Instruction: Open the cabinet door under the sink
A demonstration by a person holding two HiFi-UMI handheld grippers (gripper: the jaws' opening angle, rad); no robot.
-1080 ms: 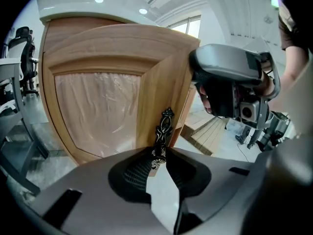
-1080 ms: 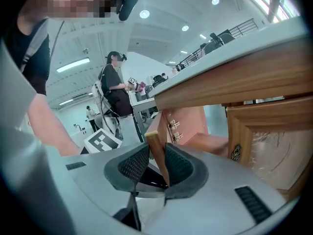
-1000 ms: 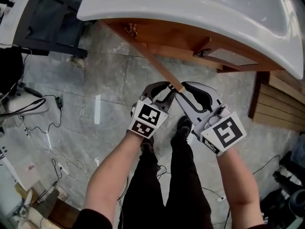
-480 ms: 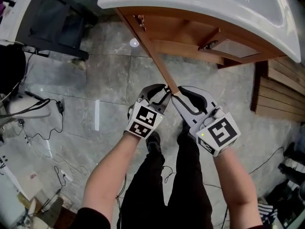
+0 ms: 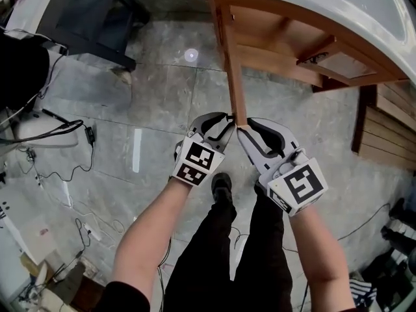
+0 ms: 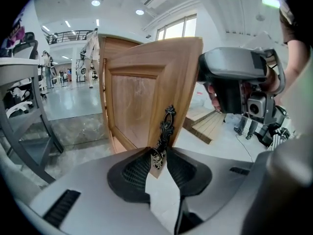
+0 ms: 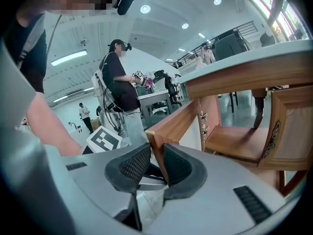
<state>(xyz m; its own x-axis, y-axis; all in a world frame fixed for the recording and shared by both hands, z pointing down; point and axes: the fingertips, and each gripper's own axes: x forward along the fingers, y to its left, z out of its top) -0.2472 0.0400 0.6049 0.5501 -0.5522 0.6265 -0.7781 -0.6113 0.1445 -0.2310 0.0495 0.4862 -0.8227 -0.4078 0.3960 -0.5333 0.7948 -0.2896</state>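
The wooden cabinet door (image 5: 233, 64) under the white sink (image 5: 351, 2) stands swung out, seen edge-on in the head view. Both grippers meet at its free edge. My left gripper (image 5: 227, 123) has its pads on either side of the ornate dark door handle (image 6: 165, 130), low on the door (image 6: 139, 97); the jaws are opening, with the pads still against the handle. My right gripper (image 5: 242, 129) clamps the door's edge (image 7: 168, 126) between its pads (image 7: 177, 164), and its jaws are closing. The cabinet's inner shelf (image 7: 234, 143) shows.
A second cabinet door (image 7: 288, 126) with its own handle stands at the right. A dark chair frame (image 5: 91, 18) and cables (image 5: 58, 132) lie on the floor at left, wooden planks (image 5: 387, 129) at right. My feet (image 5: 221, 186) are below the grippers. A person (image 7: 120, 82) stands far behind.
The door has swung further out from the cabinet, with both grippers moving along at its free edge. The sink has slid toward the top right of the head view.
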